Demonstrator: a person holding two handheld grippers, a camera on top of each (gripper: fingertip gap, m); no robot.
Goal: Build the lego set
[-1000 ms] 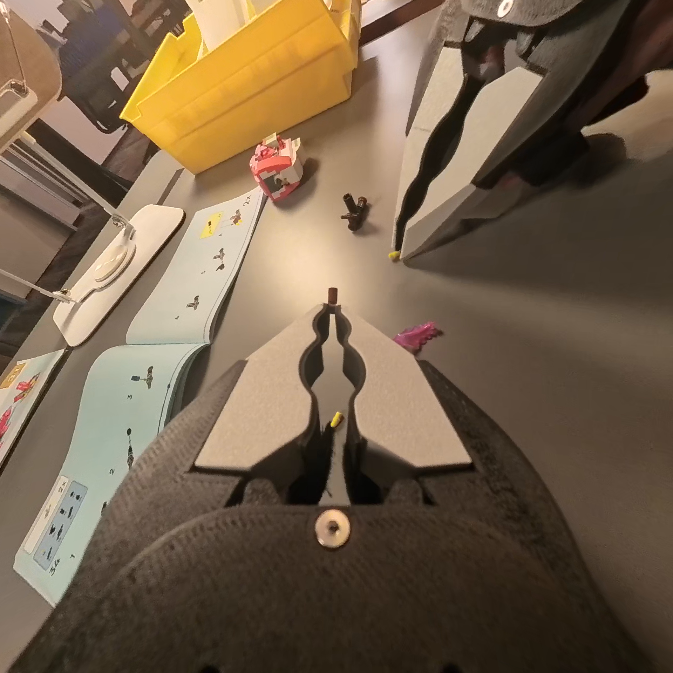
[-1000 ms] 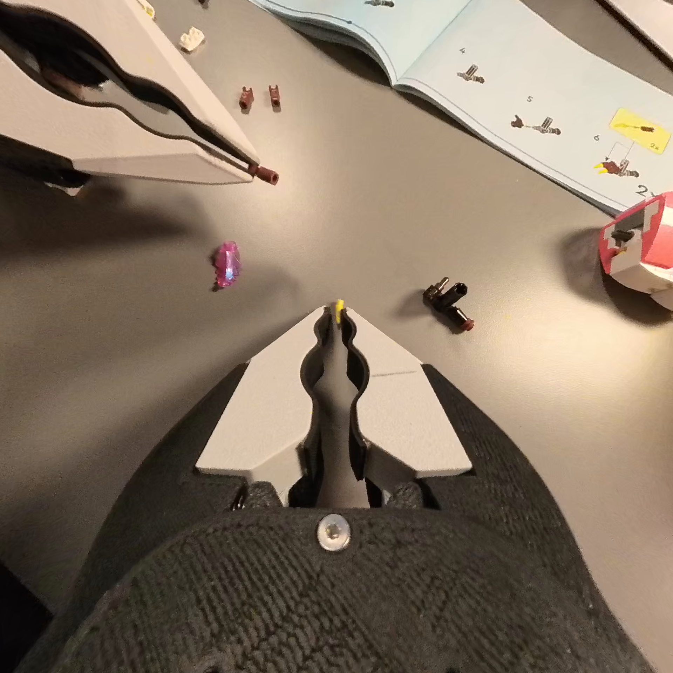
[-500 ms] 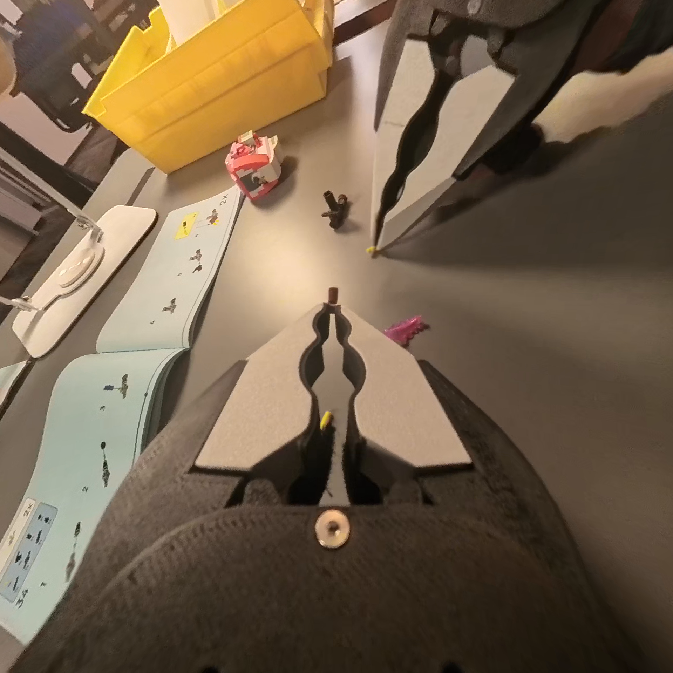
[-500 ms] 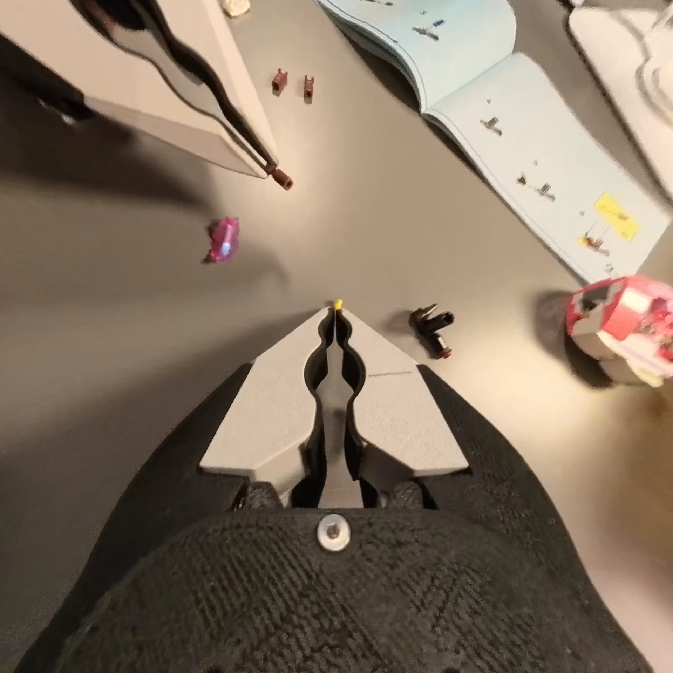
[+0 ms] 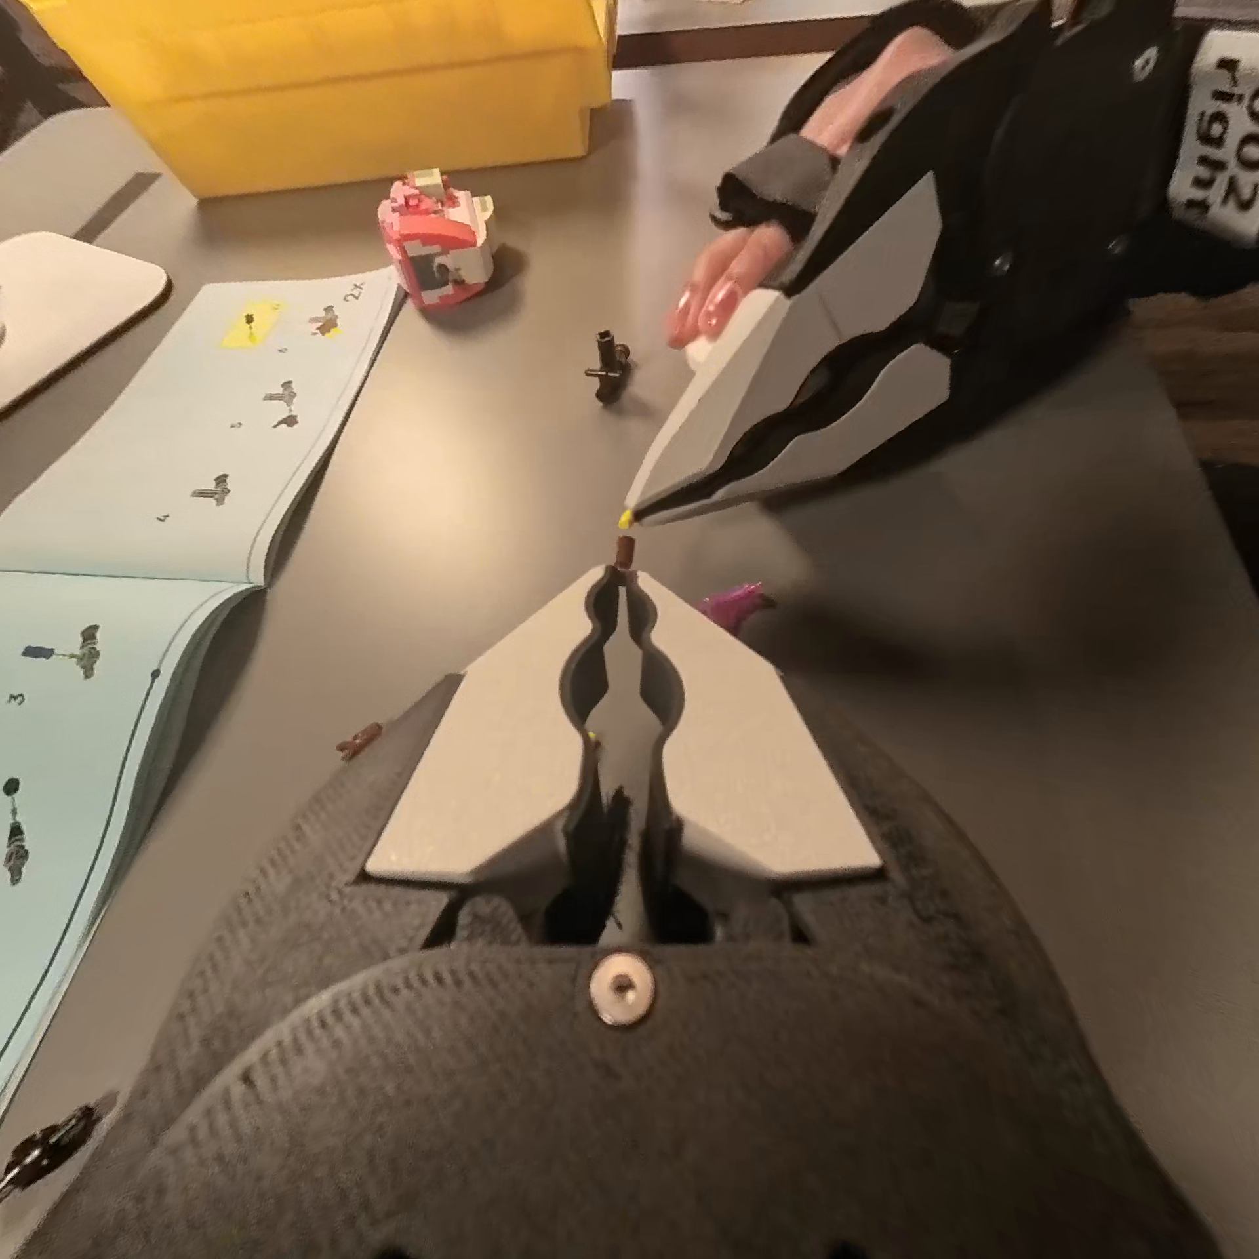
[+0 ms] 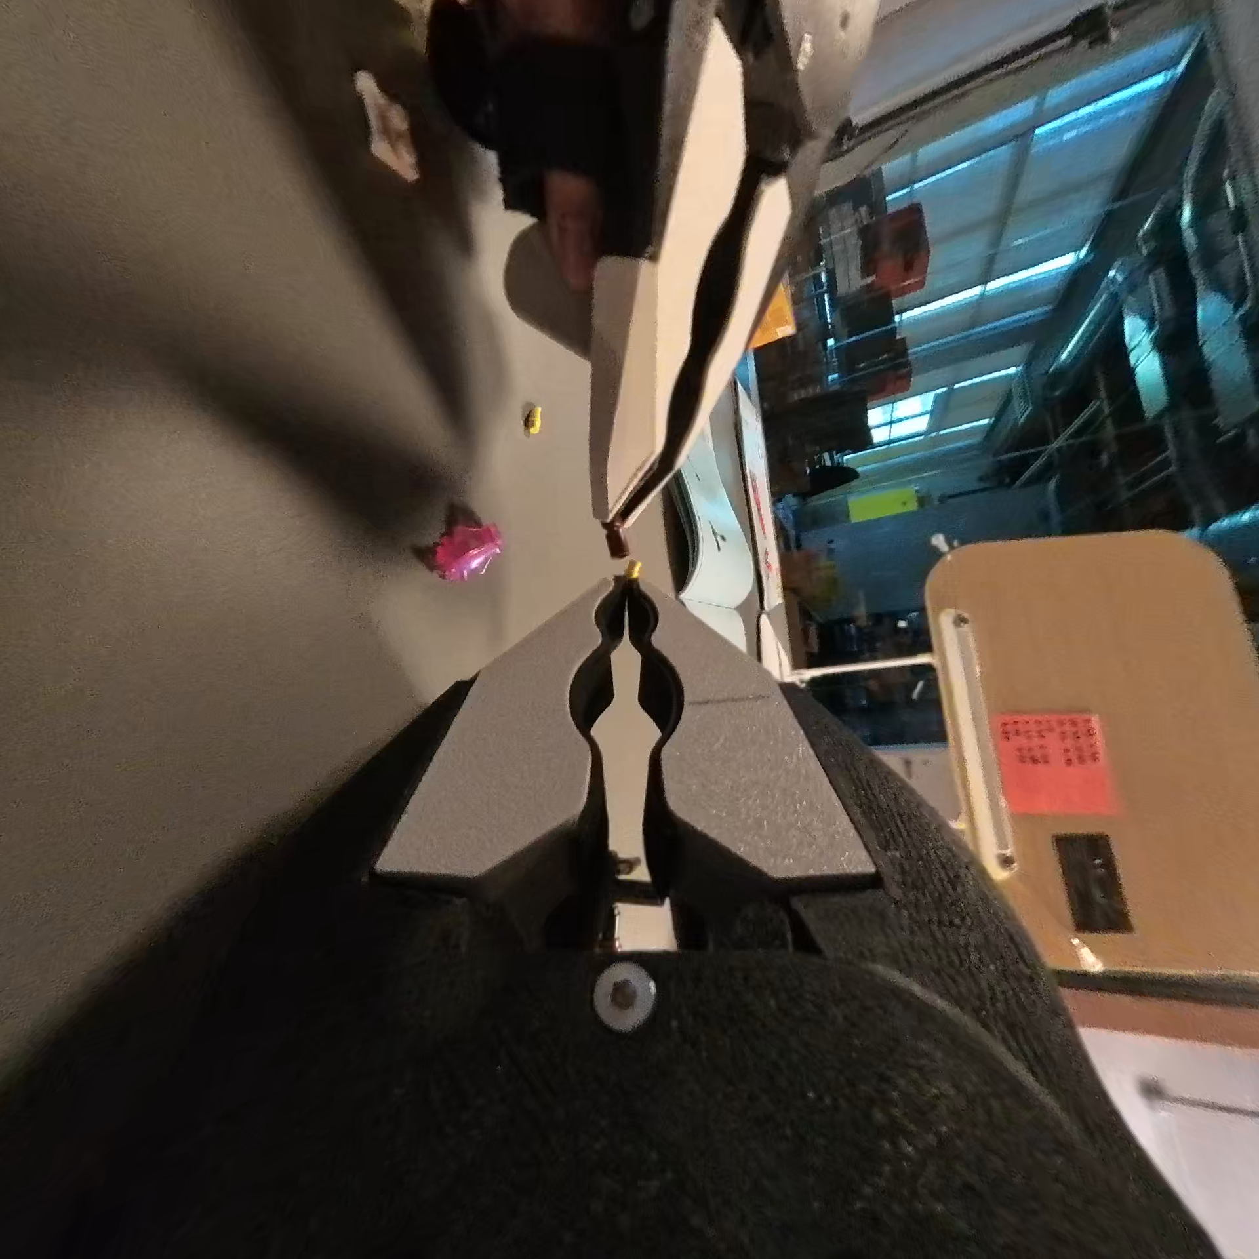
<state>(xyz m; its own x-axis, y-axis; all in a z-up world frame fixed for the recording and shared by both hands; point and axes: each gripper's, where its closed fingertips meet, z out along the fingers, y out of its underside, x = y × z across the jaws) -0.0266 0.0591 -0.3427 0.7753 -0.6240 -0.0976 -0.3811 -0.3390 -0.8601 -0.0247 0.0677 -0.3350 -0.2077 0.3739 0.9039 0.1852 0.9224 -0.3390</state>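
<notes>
Right gripper (image 5: pixel 630 519) swung closer, yellow piece (image 5: pixel 623 521) nearly meeting brown piece (image 5: pixel 625 550)

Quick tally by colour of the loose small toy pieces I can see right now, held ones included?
Brown: 2, one in the left gripper tips, one on the table
Yellow: 2, one in the right gripper tips, one on the table
Magenta: 1
Black: 1
Total: 6
</notes>
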